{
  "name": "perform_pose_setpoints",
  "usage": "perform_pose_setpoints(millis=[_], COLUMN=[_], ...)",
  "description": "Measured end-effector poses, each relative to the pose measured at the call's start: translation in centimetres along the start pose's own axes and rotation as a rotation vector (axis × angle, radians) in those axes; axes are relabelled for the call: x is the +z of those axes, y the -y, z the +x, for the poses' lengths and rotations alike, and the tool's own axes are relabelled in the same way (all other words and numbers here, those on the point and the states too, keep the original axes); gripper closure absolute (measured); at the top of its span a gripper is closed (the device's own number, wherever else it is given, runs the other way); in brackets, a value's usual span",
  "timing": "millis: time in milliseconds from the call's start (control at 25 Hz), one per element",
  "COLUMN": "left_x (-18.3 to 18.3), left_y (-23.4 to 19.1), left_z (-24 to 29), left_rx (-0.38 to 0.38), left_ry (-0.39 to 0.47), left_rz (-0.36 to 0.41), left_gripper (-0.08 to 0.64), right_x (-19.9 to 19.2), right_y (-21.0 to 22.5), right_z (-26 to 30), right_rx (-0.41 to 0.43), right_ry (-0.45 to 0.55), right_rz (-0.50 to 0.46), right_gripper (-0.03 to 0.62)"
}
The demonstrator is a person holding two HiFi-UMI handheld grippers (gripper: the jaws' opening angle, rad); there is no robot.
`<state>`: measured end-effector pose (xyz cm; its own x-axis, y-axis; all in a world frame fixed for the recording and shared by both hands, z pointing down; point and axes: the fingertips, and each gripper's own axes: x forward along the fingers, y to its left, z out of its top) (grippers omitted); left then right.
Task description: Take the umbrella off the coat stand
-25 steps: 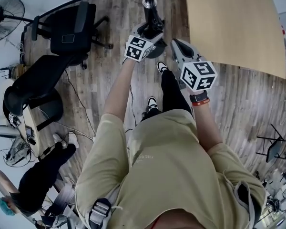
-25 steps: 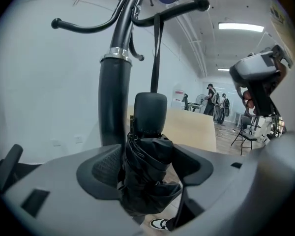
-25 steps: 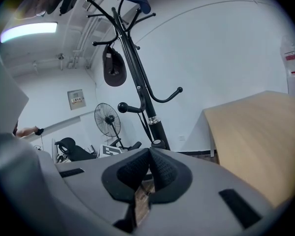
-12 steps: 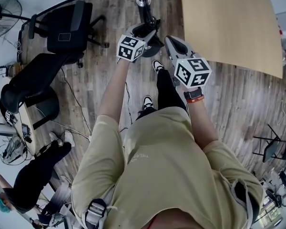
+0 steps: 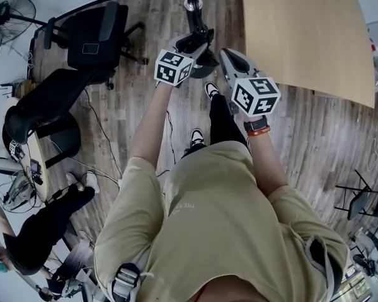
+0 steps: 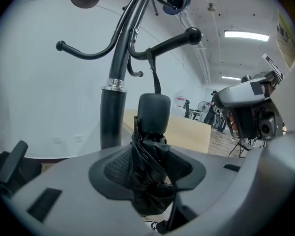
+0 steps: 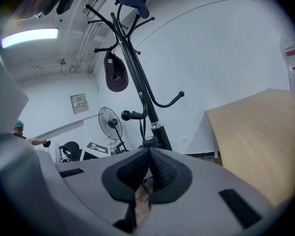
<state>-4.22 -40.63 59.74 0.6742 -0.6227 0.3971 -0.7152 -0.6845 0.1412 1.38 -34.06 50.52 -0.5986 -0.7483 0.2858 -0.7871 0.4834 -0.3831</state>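
The left gripper (image 5: pixel 195 44) has just been closing its fingers, which now clench the folded umbrella (image 6: pixel 148 156). Its strap (image 6: pixel 155 75) hangs from a coat stand (image 6: pixel 119 53) hook (image 6: pixel 174 39), so lifting it clear likely comes next. The right gripper (image 7: pixel 148 168) has its fingers pressed together, empty.

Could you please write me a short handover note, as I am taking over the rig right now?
Left tool: its jaws have just been closing and now press on the folded umbrella.
Right tool: shut and empty.
The umbrella hangs by its strap from a hook on the coat stand.
Done: grip taken.
Left: lift the strap over the hook's knobbed end, then draw the umbrella clear of the stand.
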Motion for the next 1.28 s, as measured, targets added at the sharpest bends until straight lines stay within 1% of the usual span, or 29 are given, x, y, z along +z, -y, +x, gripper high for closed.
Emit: perform_pose_setpoints(millis=[160, 400, 600, 800, 1000, 1280], left_x=[0.5, 2.7, 4.6, 4.9, 4.6, 4.4], left_y=[0.7, 1.5, 2.2, 3.5, 4.4, 5.8], left_z=[-1.1, -3.4, -4.2, -5.6, -6.6, -8.0], left_rx=[0.014, 0.035, 0.036, 0.029, 0.032, 0.029], left_ry=[0.007, 0.058, 0.084, 0.068, 0.055, 0.039], left_rz=[0.008, 0.000, 0.028, 0.062, 0.066, 0.095], left_gripper=[0.360, 0.360, 0.360, 0.360, 0.360, 0.360], right_x=[0.3, 0.4, 0.9, 1.1, 1.5, 1.8], right_y=[-0.5, -1.1, -1.5, -2.2, -2.2, -2.8], right_z=[-0.4, -0.8, -1.0, -1.6, -2.3, -3.5], right_rx=[0.006, 0.010, 0.015, 0.013, 0.006, -0.003], right_ry=[0.011, 0.017, 0.029, 0.042, 0.063, 0.084], right_rz=[-0.001, 0.002, 0.005, 0.006, 0.014, 0.022], right_gripper=[0.577, 0.577, 0.577, 0.577, 0.577, 0.577])
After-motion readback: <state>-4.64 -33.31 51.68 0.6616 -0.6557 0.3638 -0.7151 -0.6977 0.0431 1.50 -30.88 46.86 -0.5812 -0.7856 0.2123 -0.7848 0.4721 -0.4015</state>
